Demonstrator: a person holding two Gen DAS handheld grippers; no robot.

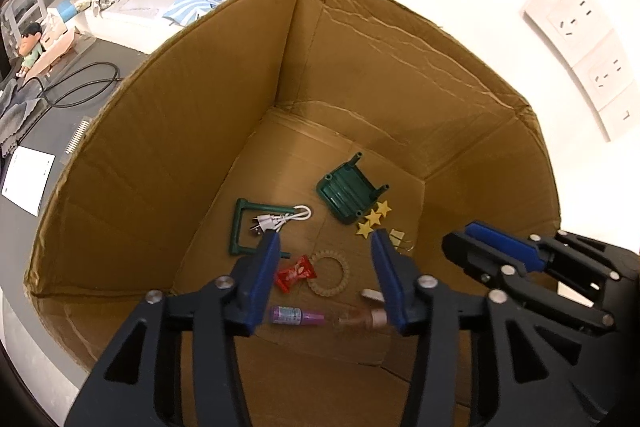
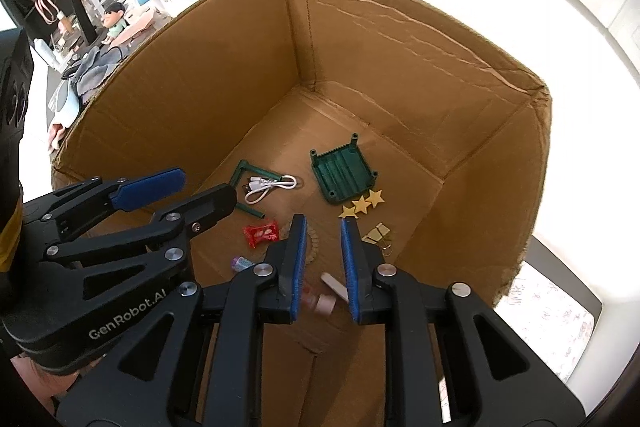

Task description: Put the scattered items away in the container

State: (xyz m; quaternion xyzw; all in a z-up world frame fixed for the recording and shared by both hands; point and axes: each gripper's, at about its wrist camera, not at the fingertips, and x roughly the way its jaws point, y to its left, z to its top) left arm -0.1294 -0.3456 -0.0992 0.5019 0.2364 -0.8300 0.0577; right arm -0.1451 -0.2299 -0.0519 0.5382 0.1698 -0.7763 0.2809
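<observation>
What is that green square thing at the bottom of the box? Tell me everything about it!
The green square thing looks like a small dark green plastic stool or table lying upside down on the floor of the cardboard box. Its ribbed underside faces up, with short round legs poking up at the corners. It sits near the far corner. Three yellow stars lie right by its near edge; whether they touch it is unclear. Neither gripper touches it.

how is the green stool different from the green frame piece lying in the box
The green stool is a ribbed square seat lying upside down with short legs pointing up; the green frame piece is a thin open bar outline lying flat. A white cable lies over the frame; nothing lies on the stool. Both are dark green and rest on the cardboard box floor.
</observation>
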